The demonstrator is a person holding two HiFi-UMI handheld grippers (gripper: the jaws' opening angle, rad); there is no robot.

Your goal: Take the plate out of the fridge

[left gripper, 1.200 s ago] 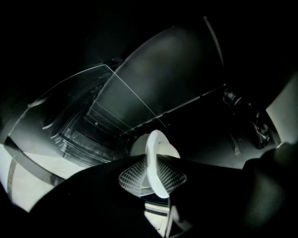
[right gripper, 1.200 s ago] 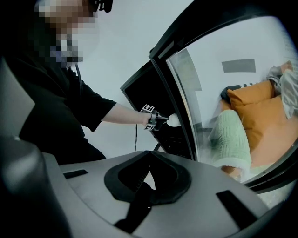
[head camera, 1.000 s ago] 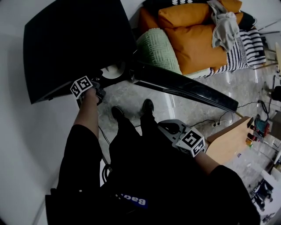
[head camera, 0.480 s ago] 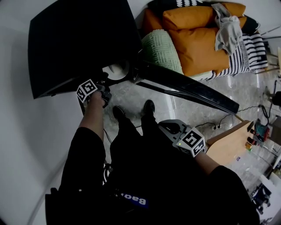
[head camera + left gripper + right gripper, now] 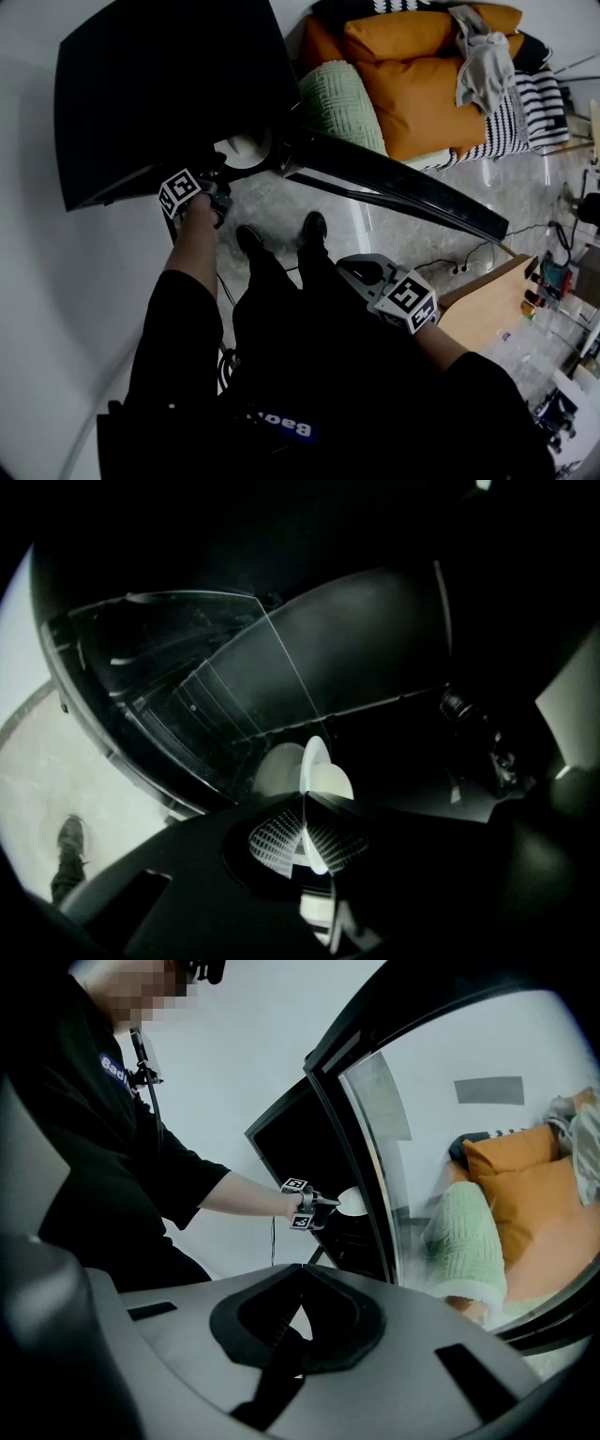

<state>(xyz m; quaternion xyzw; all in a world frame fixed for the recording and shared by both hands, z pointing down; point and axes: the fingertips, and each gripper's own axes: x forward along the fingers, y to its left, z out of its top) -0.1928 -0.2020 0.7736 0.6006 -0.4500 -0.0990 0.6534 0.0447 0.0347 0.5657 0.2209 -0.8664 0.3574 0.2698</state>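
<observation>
Left gripper [image 5: 306, 808] jaws just closing, pinching plate [image 5: 330, 782] rim inside fridge [image 5: 159, 94]; open door [image 5: 403, 192] alongside; right gripper [image 5: 300, 1274] clenched, empty.

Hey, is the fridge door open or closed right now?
Open. The fridge door stands swung well away from the fridge, and the plate shows in the gap.

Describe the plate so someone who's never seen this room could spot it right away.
Find the big black fridge with its glass door swung open. At its opening is the plate, the only round white thing against all that black. The left tool, jaws just closing, grips its rim.
</observation>
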